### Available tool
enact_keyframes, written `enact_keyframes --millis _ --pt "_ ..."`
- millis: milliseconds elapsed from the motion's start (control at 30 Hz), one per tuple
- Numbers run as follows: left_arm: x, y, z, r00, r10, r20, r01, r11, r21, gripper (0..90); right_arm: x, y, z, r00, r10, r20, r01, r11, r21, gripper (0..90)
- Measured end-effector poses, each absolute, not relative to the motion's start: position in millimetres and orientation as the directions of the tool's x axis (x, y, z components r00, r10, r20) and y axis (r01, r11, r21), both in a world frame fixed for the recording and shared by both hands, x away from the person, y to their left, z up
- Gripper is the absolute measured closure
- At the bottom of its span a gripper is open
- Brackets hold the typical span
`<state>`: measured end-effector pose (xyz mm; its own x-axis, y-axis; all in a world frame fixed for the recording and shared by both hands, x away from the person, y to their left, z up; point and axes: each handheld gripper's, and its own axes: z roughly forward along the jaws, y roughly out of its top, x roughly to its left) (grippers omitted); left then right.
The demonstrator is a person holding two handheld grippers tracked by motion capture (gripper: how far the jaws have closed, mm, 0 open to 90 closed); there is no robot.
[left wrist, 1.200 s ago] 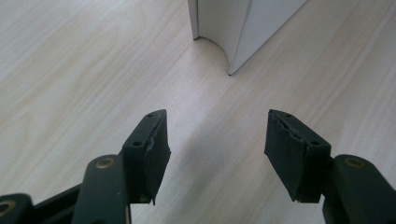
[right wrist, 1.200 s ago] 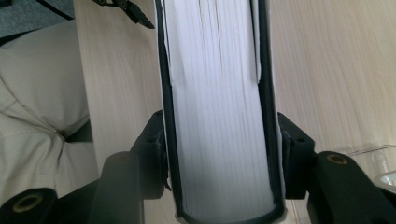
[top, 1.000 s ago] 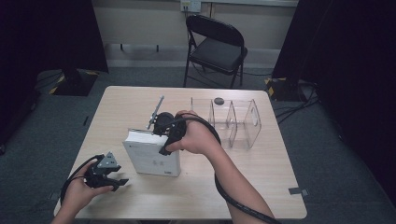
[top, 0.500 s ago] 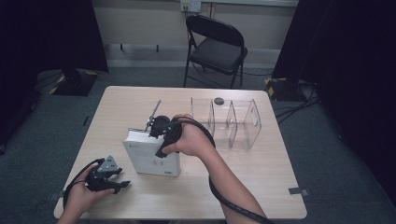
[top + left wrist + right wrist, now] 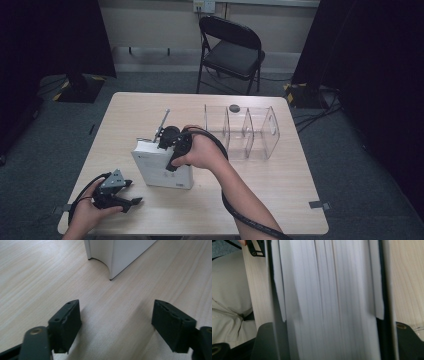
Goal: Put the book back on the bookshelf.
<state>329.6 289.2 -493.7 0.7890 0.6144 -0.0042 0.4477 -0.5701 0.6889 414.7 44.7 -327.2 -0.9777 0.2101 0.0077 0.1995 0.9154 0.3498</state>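
Observation:
A thick white book (image 5: 162,170) stands on its edge on the wooden table (image 5: 280,185), slightly tilted. My right gripper (image 5: 166,150) reaches down over its top, and the page block (image 5: 329,290) sits between the jaws. These jaws have just been opening, and a thin dark gap shows beside the cover at the right jaw. My left gripper (image 5: 131,192) lies low at the table's front left corner, a short way from the book's lower corner (image 5: 110,262). The left gripper (image 5: 117,322) is open with bare table between its jaws, which have just been widening.
A clear plastic divider rack (image 5: 247,132) stands right of the book, with a small dark round thing (image 5: 234,107) behind it. A black folding chair (image 5: 232,50) stands beyond the table. The person's beige-clad legs (image 5: 229,302) are below the table edge.
The left gripper's jaws stand wider apart than before. The right hand and the book have shifted slightly to the left.

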Motion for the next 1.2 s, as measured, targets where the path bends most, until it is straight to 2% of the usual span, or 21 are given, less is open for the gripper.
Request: enact_keyframes --millis 233,333,400,467,800,933,1200 --pt "329.9 290.1 -495.6 0.795 0.606 -0.002 0.434 -0.567 0.700 19.3 418.3 46.0 -329.4 -0.975 0.216 0.053 0.221 0.913 0.342 37.3" --pt "329.4 289.3 -498.3 0.800 0.599 -0.010 0.425 -0.556 0.714 15.6 418.0 47.8 -330.8 -0.973 0.231 0.000 0.218 0.919 0.329 32.6" --pt "329.3 289.9 -498.7 0.803 0.596 -0.007 0.420 -0.558 0.716 15.3 416.6 46.6 -332.1 -0.968 0.251 -0.020 0.227 0.903 0.364 32.0" --pt "329.2 290.4 -499.6 0.802 0.597 -0.005 0.415 -0.551 0.724 15.0 416.1 45.6 -332.1 -0.968 0.250 -0.012 0.226 0.896 0.383 33.3" --pt "329.3 292.3 -502.1 0.813 0.582 -0.001 0.392 -0.546 0.741 13.6 414.1 47.9 -329.8 -0.978 0.207 -0.030 0.185 0.922 0.339 42.4" --pt "329.4 291.7 -501.8 0.820 0.572 -0.003 0.391 -0.557 0.733 10.9 412.9 46.3 -324.6 -0.973 0.229 -0.008 0.212 0.915 0.342 50.1" --pt "329.5 290.4 -501.9 0.822 0.569 0.004 0.387 -0.564 0.729 8.1 410.4 45.6 -323.4 -0.967 0.253 -0.016 0.232 0.911 0.342 51.0"
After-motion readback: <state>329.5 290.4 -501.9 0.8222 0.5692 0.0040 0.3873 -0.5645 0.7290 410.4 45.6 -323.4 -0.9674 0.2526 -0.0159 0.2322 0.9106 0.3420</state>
